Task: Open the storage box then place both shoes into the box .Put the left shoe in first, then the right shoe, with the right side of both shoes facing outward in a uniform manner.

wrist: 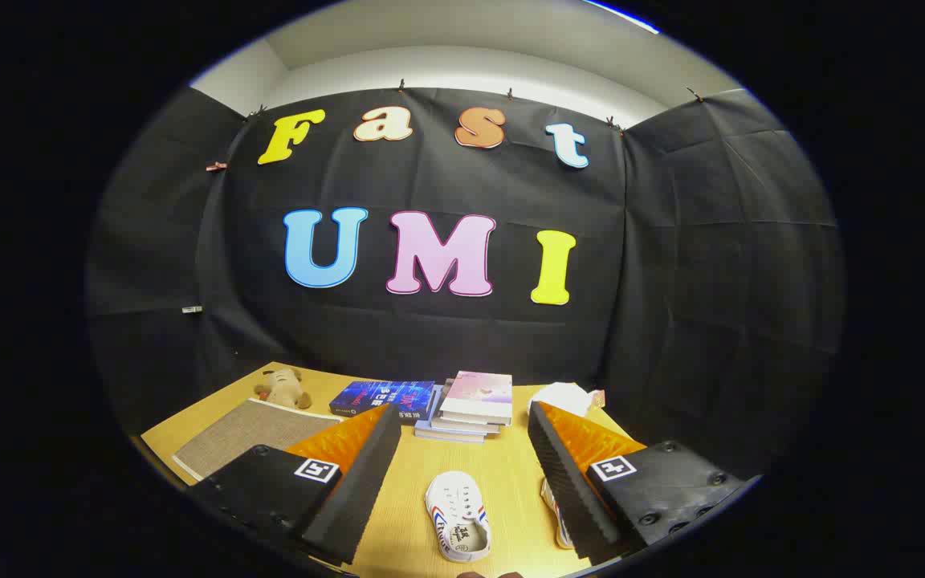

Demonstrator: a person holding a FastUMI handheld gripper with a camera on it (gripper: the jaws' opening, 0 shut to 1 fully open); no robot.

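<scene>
Forward past tool (462,482) (above table (503,482))

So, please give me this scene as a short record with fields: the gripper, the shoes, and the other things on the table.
gripper: open, fingers apart, holding nothing
shoe between fingers: white shoe lying on the table
second shoe: partly hidden behind one finger
books: stack and blue book beyond the fingers
plush toy: at the far table edge, by a woven mat
storage box: cannot tell
</scene>
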